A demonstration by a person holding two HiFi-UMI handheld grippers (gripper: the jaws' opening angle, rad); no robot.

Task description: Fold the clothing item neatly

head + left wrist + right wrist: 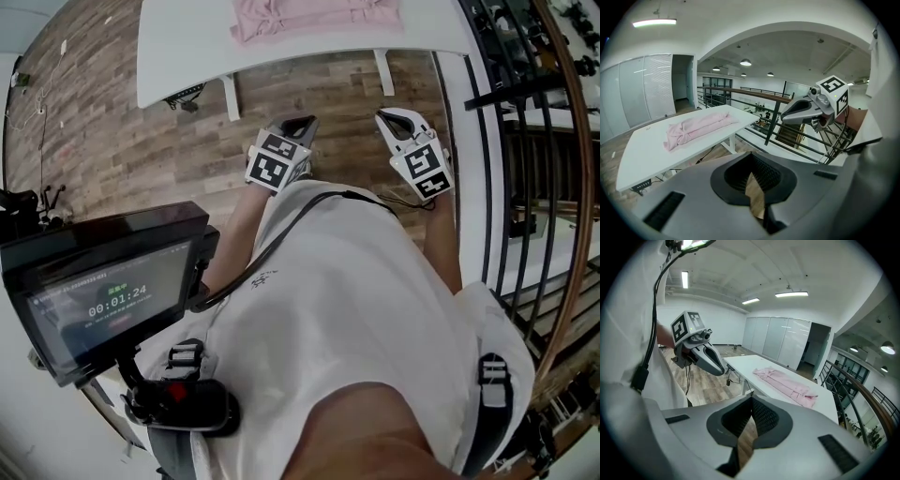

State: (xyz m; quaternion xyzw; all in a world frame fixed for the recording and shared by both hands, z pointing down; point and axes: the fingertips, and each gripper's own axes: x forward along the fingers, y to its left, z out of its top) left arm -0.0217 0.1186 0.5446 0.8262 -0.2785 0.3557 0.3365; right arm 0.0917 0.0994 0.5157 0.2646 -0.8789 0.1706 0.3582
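the wooden floor (pixel 141 141) filled most of the head view, and the white table (pixel 187 56) stood across its top edge, well apart from the person, whose white shirt (pixel 356 309) took up the foreground beside a dark screen (pixel 103 291). the pink garment (pixel 309 17) lay on that table as one long, narrow bundle, bunched at one end and flatter toward the other, near the table's railing side. it could have been a rough lengthwise fold already laid down or a gathered heap waiting to be squared, and the views did not settle which. the left gripper (pixel 300 124) and the right gripper (pixel 394 116) hung side by side over the floor close to the body, both clenched with nothing between their jaws. by my judgement the risk lay in the cloth itself: soft stacked layers could be pinched together, so a tug meant for one edge might drag the whole bundle, wrinkle it, or slide it toward the near table edge and off.
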